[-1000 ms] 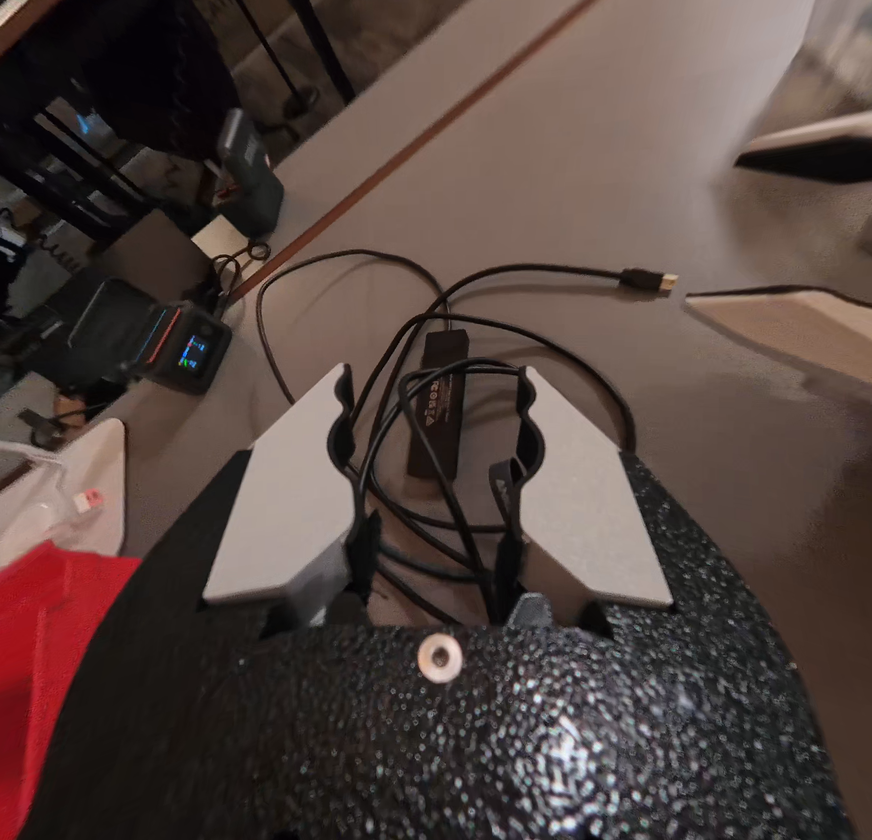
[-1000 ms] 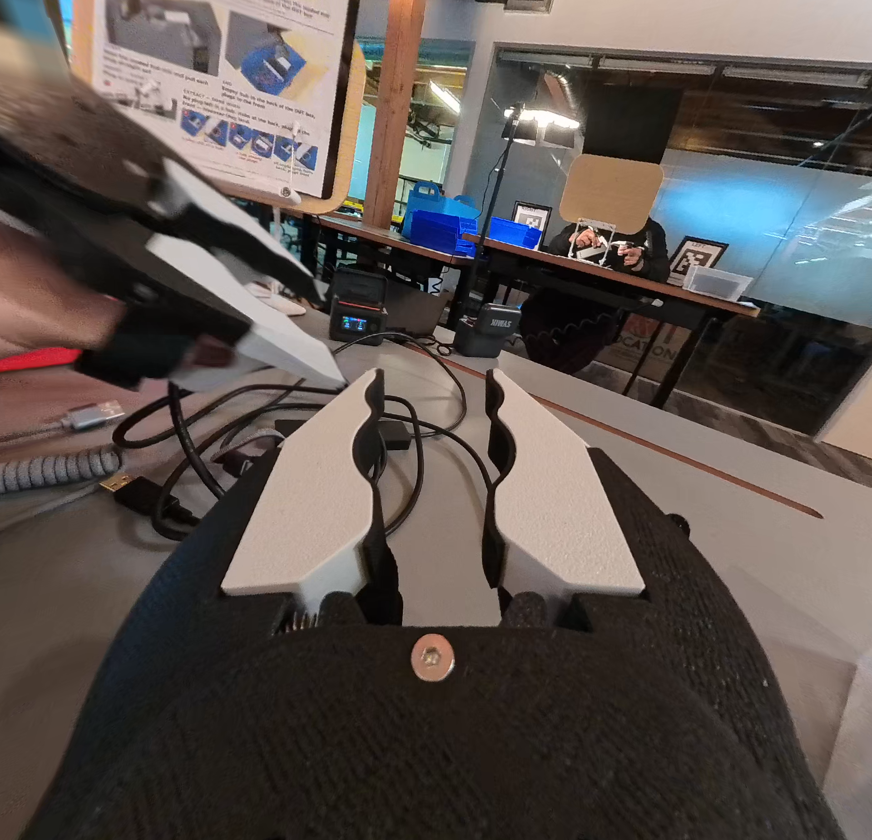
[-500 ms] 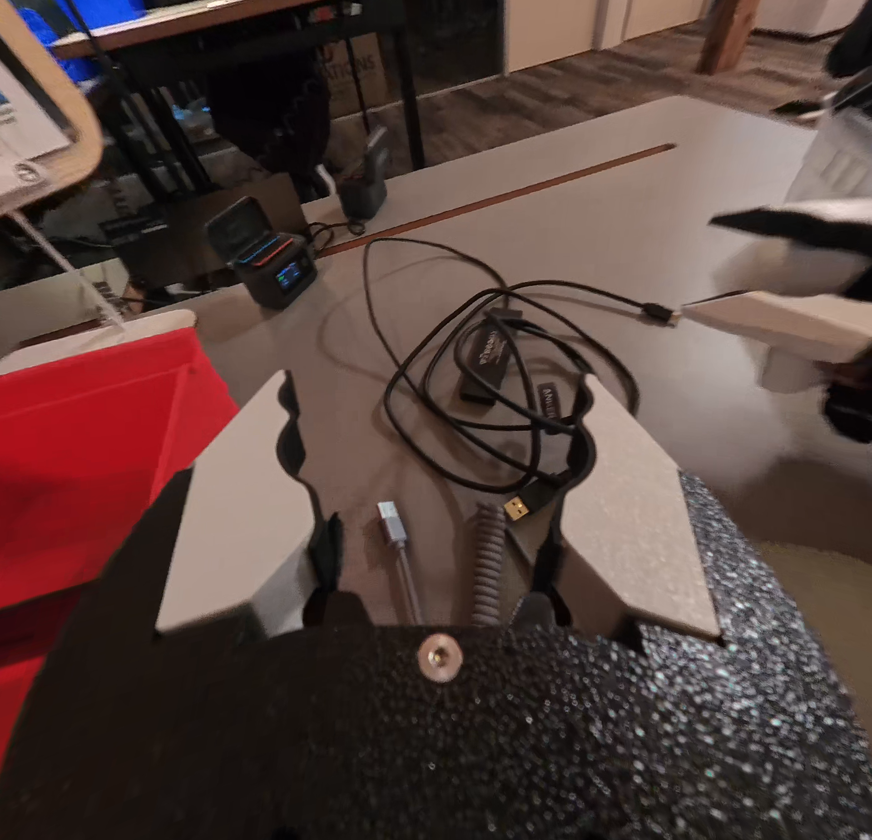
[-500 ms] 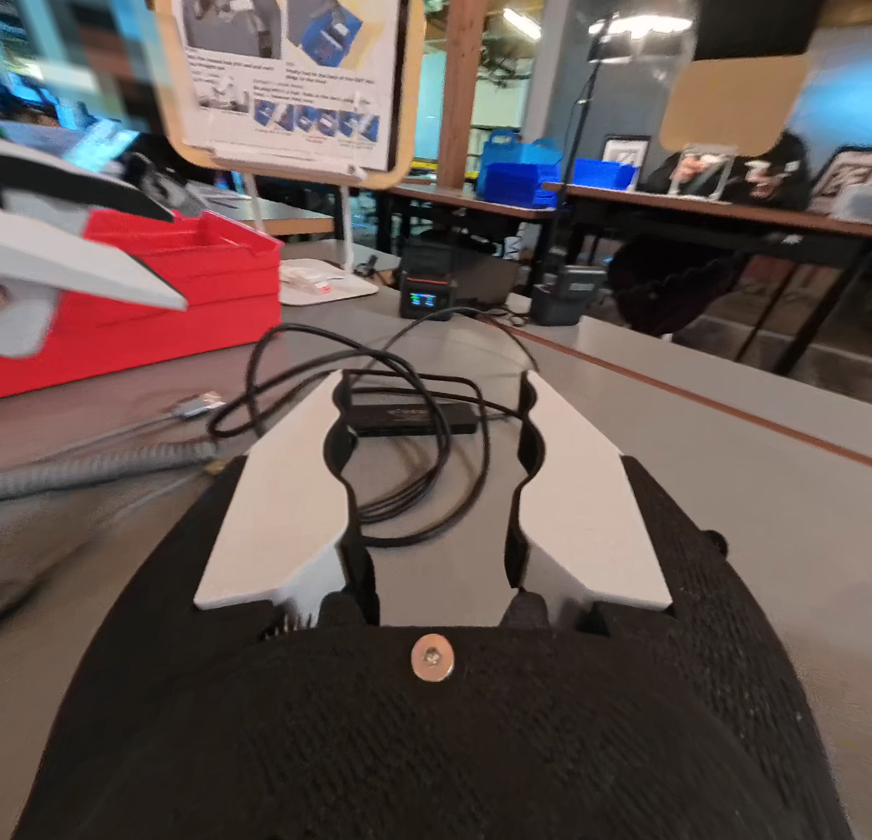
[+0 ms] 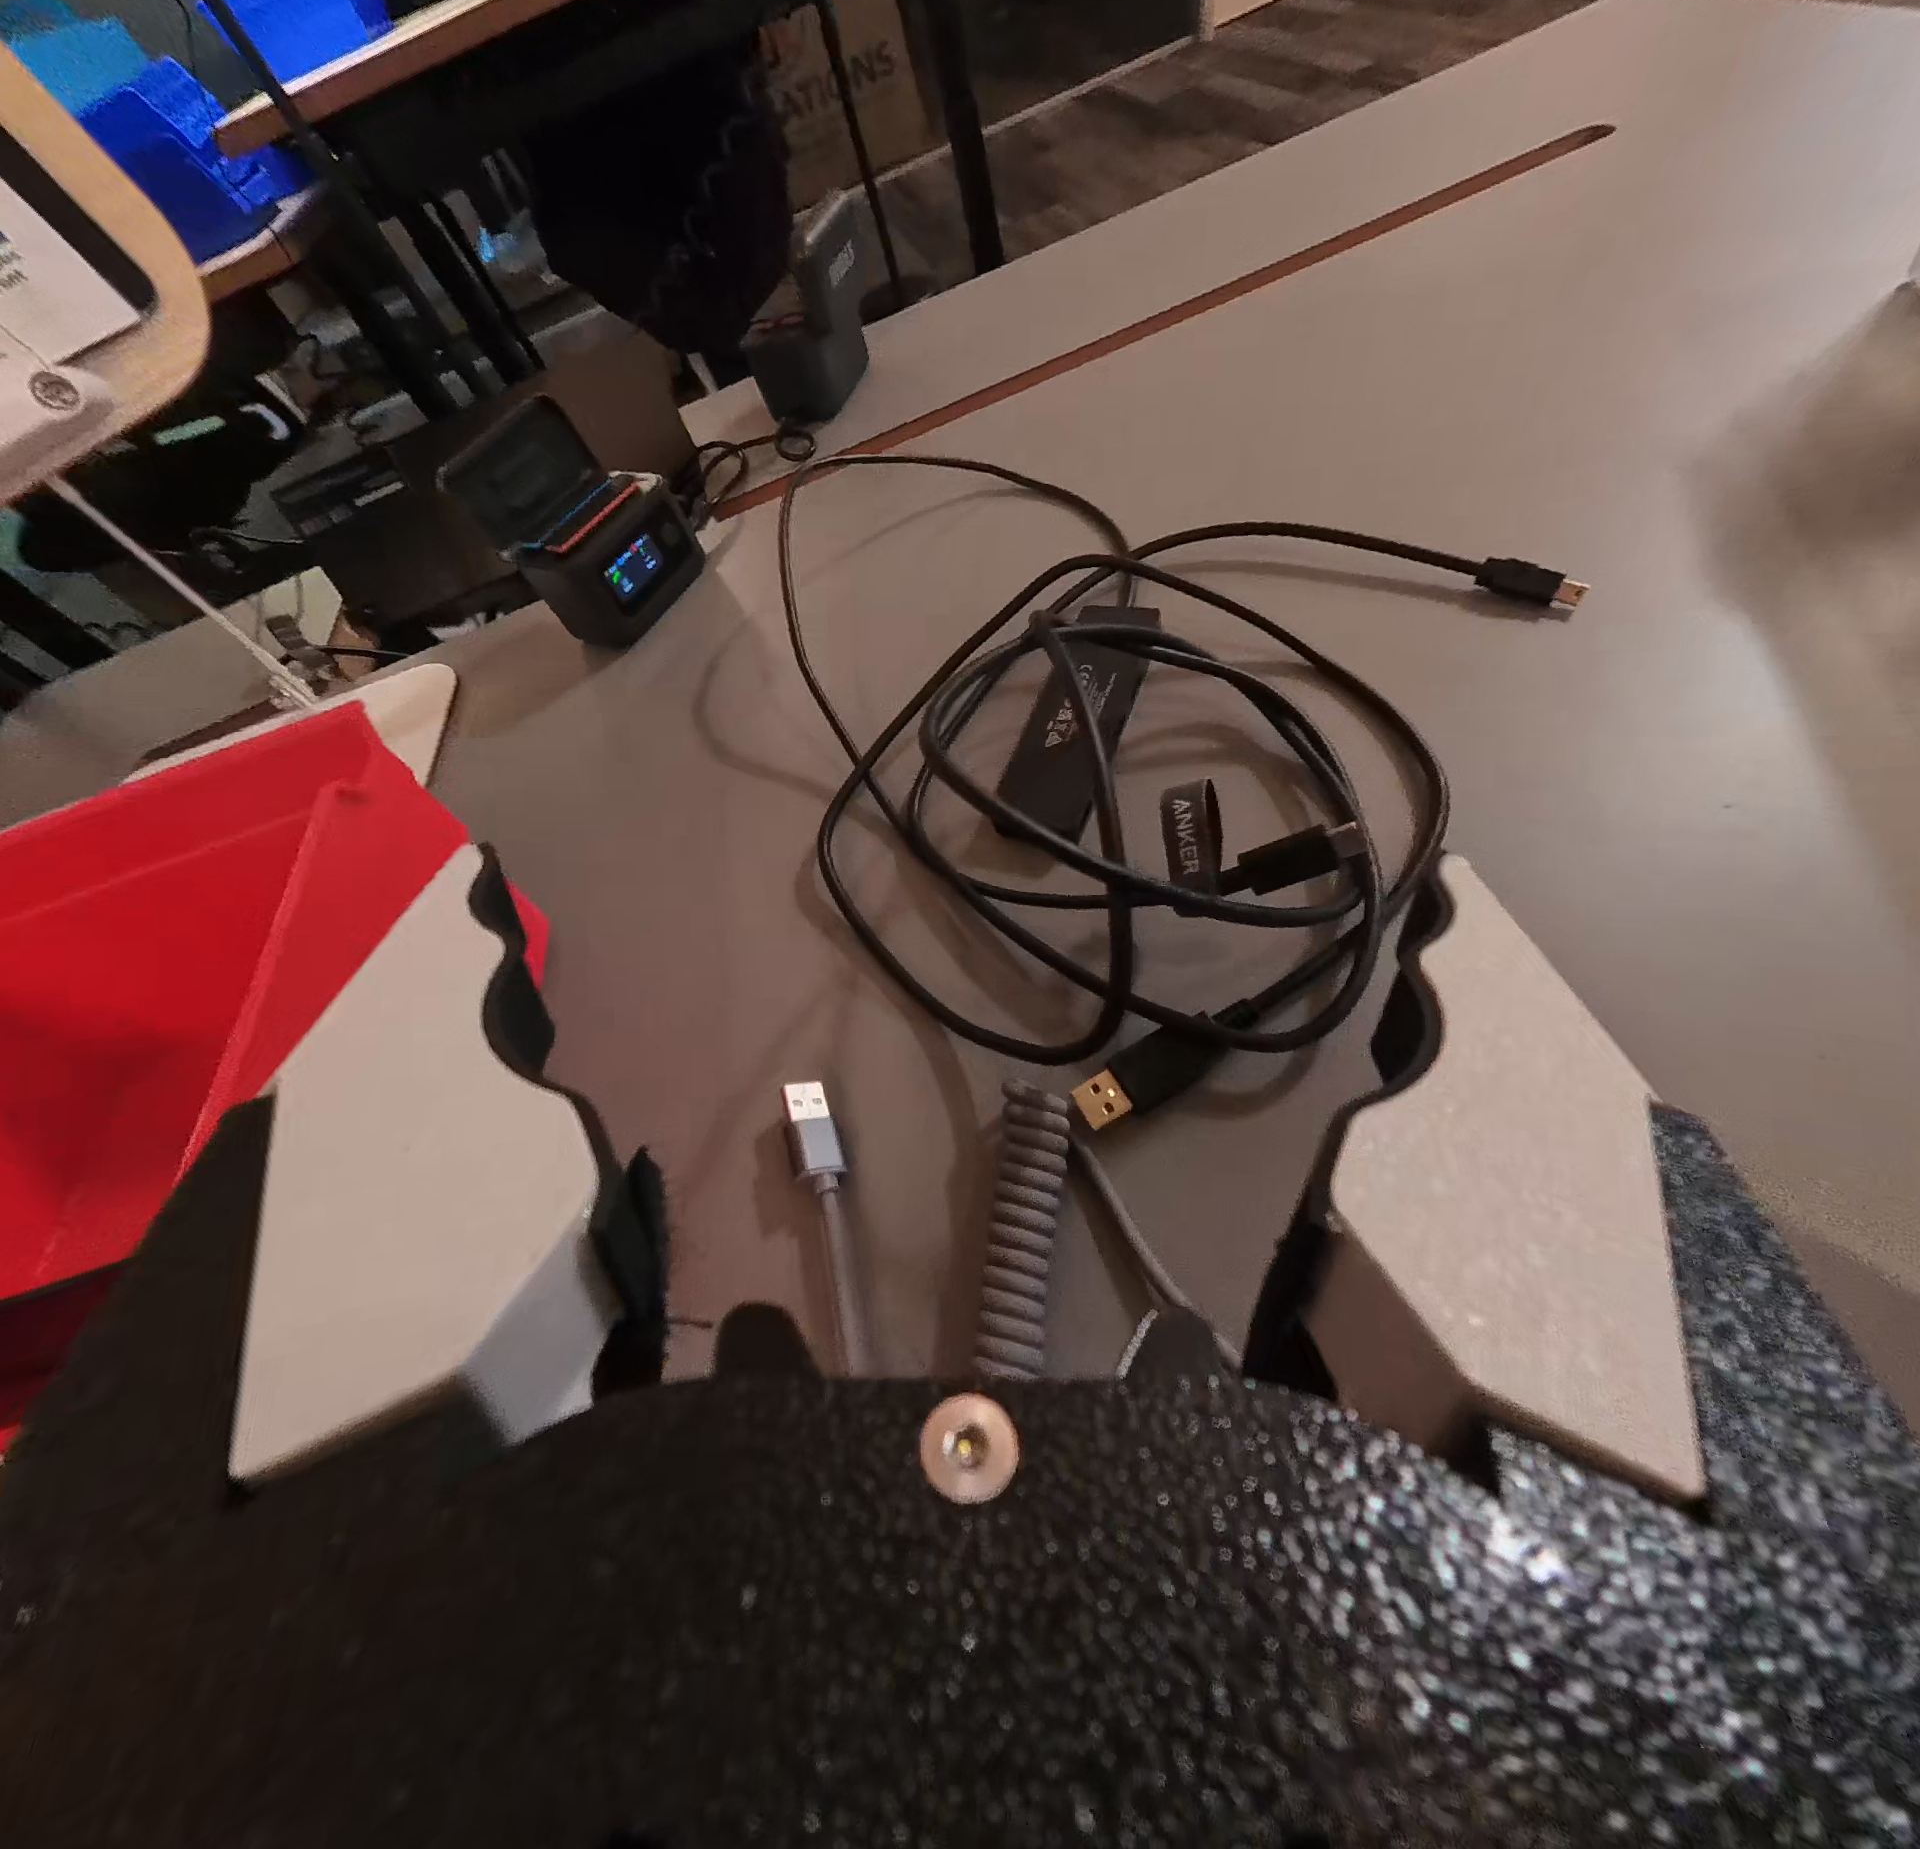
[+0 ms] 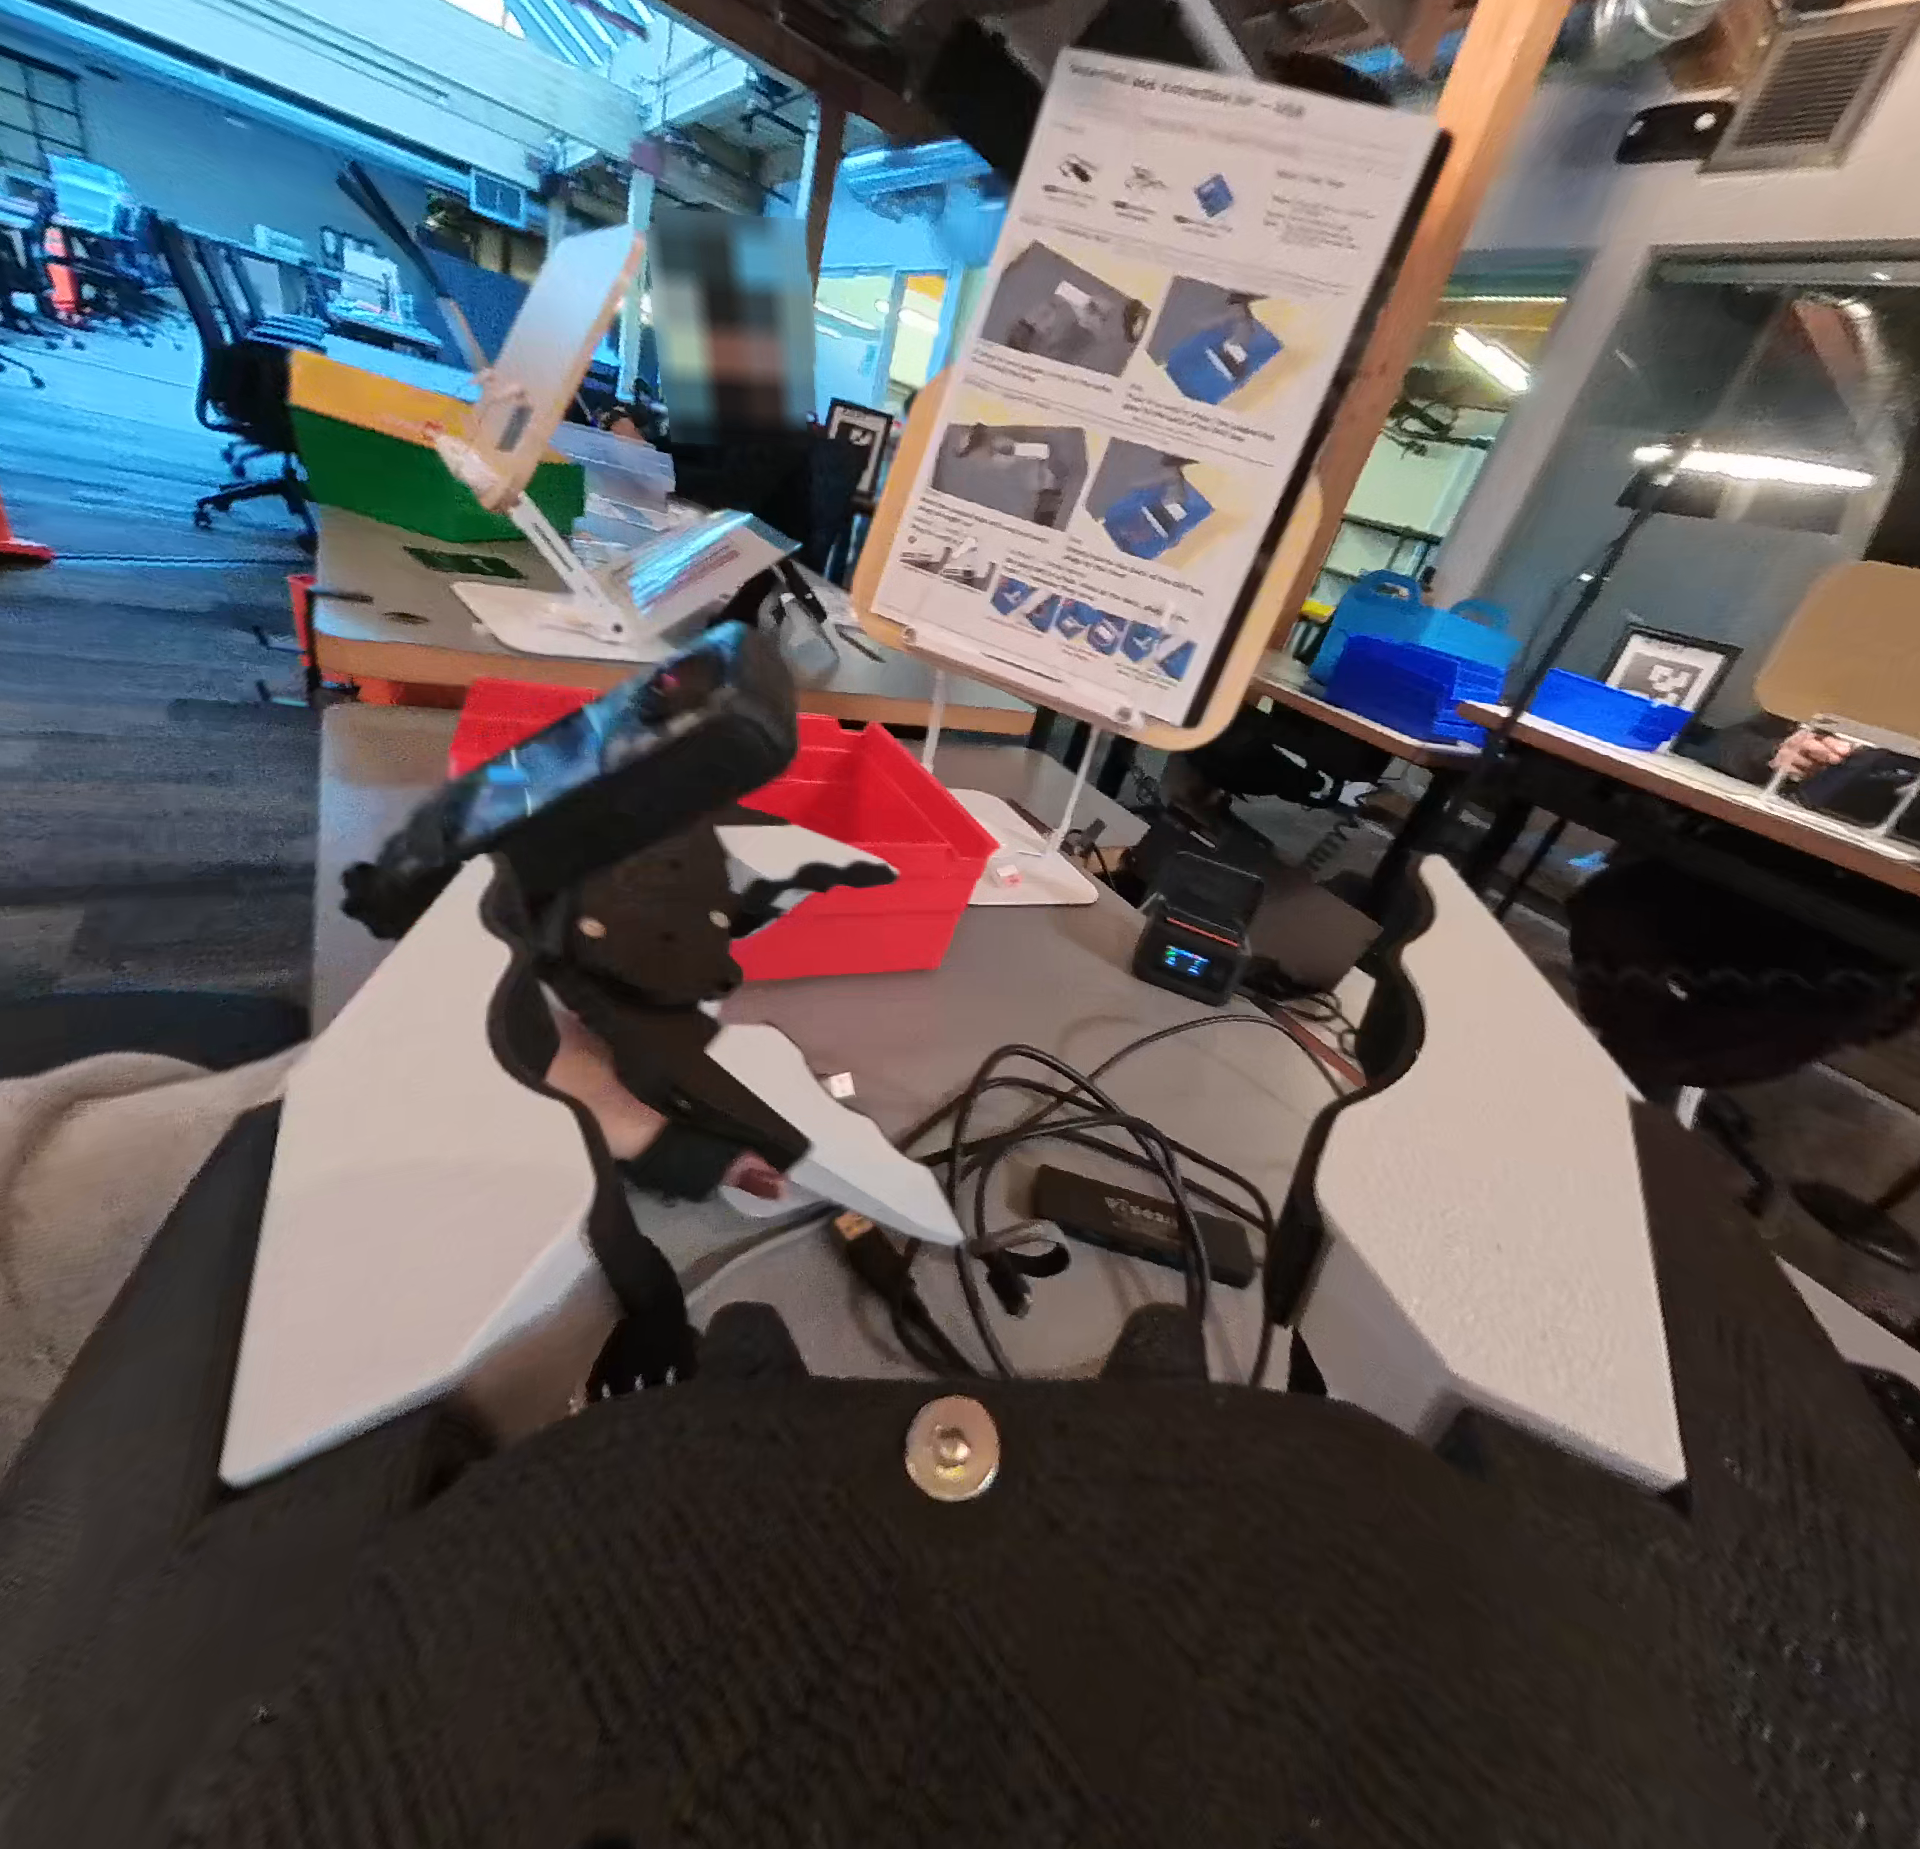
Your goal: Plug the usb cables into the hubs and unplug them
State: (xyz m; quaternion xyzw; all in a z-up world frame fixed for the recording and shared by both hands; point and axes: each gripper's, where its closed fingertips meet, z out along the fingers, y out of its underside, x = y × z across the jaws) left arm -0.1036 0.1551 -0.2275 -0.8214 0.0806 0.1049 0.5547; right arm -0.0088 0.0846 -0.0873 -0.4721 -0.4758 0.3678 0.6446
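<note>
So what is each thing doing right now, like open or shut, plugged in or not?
Left gripper: open, empty.
Right gripper: open, empty.
Slim black USB hub: flat on the grey table, under cable loops.
Black cable's gold USB plug: loose, unplugged.
Grey braided cable's silver plug: loose, unplugged.
Small black charger box: lid up, screen lit.
Red plastic bin: open-topped.

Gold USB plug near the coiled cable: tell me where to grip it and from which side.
Grip the black housing just behind the gold USB plug, not the metal tip. It lies flat on the table, tip pointing toward the open left gripper, so probably come from above, with the fingers across its long sides, clear of the coiled cable.
</note>
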